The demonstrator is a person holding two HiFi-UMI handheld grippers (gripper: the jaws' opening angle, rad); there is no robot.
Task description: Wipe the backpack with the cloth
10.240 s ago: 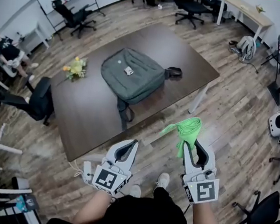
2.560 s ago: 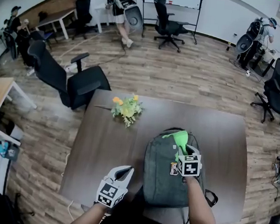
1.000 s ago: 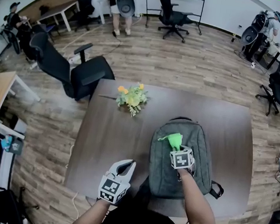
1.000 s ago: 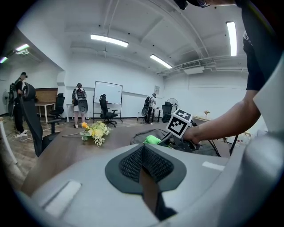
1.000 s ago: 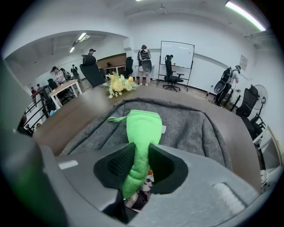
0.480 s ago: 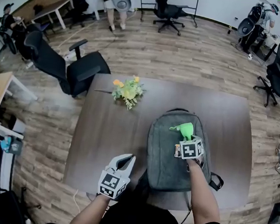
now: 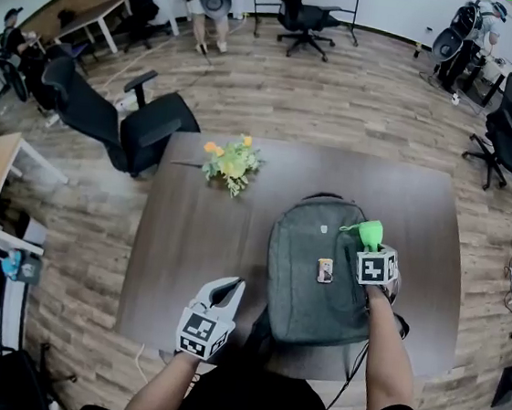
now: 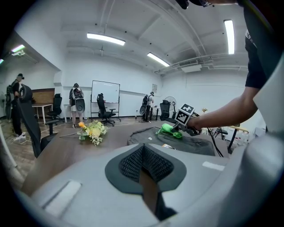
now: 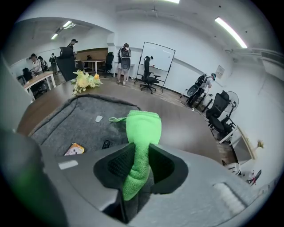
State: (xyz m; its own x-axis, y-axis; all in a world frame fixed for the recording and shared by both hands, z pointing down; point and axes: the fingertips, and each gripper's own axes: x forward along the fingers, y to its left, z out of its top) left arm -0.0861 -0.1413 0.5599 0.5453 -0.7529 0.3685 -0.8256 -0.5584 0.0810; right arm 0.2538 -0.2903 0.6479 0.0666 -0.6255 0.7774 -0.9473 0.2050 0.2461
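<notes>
A grey backpack (image 7: 307, 283) lies flat on the dark brown table (image 7: 189, 229), with a small tag (image 7: 325, 270) on its front. My right gripper (image 7: 371, 245) is shut on a green cloth (image 7: 370, 232) and holds it against the backpack's right side. In the right gripper view the cloth (image 9: 142, 131) sticks out between the jaws over the backpack (image 9: 84, 122). My left gripper (image 7: 226, 286) hovers by the table's near edge, left of the backpack, shut with nothing in it. The left gripper view shows the backpack (image 8: 195, 144) and the cloth (image 8: 171, 130) ahead at right.
A bunch of yellow flowers (image 7: 229, 162) lies on the table beyond the backpack's left side. A black office chair (image 7: 145, 127) stands at the table's far left corner. More chairs and several people are along the far walls.
My right gripper has swept the cloth from the middle of the backpack across to its right side. The left gripper has stayed put.
</notes>
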